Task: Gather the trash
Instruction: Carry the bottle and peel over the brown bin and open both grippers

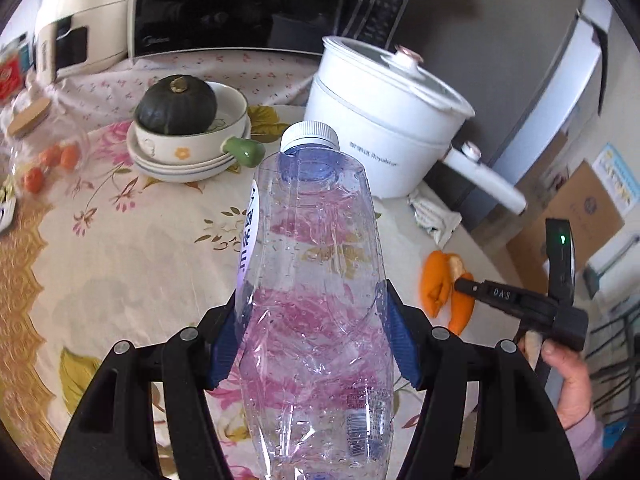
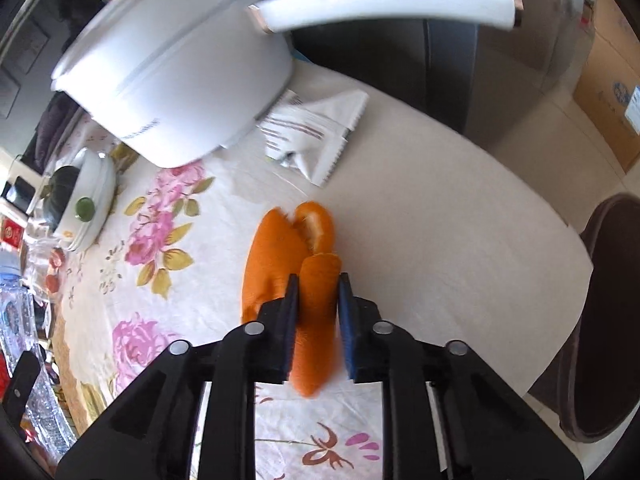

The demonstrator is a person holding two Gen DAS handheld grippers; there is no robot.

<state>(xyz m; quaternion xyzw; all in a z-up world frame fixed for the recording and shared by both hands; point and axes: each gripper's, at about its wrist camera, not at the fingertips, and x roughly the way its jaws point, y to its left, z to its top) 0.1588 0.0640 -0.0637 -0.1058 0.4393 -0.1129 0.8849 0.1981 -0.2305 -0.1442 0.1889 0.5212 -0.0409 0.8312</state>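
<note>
1. Bottle plastic is filling the space between the left gripper's point(image 1: 316, 340) fingers: the blue pads point(image 1: 400, 344) are pressing on both sides of an empty clear water bottle point(image 1: 316, 280), held wide apart by its body. The white cap point(image 1: 309, 135) is pointing ahead, beyond the fingertips.
2. Ahead of those fingers, a dark green squash point(image 1: 176, 105) is sitting in a stack of bowls point(image 1: 192, 152), and a white electric pot point(image 1: 384, 120) is standing ahead and to their right.
3. The right gripper point(image 2: 318, 320) is closing narrowly on an orange peel point(image 2: 296, 272), one strip lying between its blue pads point(image 2: 348, 320), the rest spreading ahead and left on the floral tablecloth point(image 2: 160, 280).
4. A crumpled wrapper point(image 2: 316, 136) is lying farther ahead of the right fingers, beside the pot.
</note>
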